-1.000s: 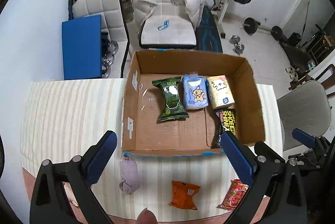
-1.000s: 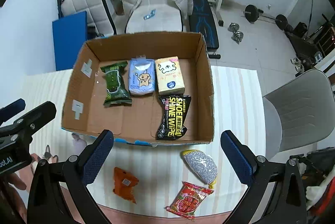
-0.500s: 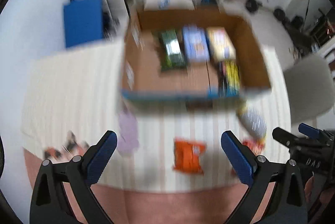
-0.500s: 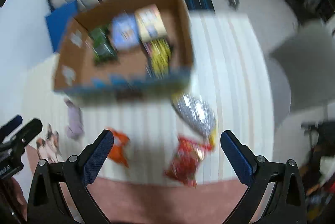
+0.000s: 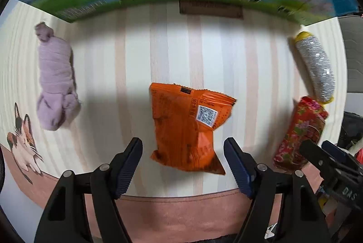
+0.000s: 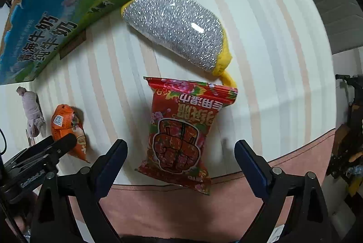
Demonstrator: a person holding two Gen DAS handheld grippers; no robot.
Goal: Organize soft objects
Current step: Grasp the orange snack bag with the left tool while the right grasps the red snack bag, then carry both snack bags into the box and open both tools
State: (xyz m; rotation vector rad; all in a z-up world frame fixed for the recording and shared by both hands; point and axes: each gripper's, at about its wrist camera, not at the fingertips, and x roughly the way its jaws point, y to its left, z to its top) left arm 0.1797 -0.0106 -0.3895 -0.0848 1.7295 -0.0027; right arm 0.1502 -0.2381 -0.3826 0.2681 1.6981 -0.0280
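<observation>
Left gripper (image 5: 182,164) jaws apart, low over the orange packet (image 5: 188,129): crinkly foil pouch, serrated top edge, white QR label, lying flat centre frame between the blue ribbed pads, not gripped.

Right gripper (image 6: 180,162) jaws apart, straddling the red packet (image 6: 181,134): glossy printed film with floral pattern, lower centre of the right wrist view, its bottom edge over the tablecloth's pink border.

Just above it, the silver scrub pad (image 6: 177,29): glittery metallic mesh, rounded oblong, yellow backing; it appears to touch the red packet's top corner, hard to confirm.

Purple cloth (image 5: 55,75): soft ribbed knit, bunched and knotted, left of the left wrist frame.

Striped tablecloth (image 5: 226,50) matte, cat print at lower left.

Cardboard box (image 6: 56,11): only the blue-green printed outer wall shows, upper edge of both views, blurred in the left one.

Versus a second ago: both grippers have dropped from high above the box to just over the table; box interior has gone out of view.
</observation>
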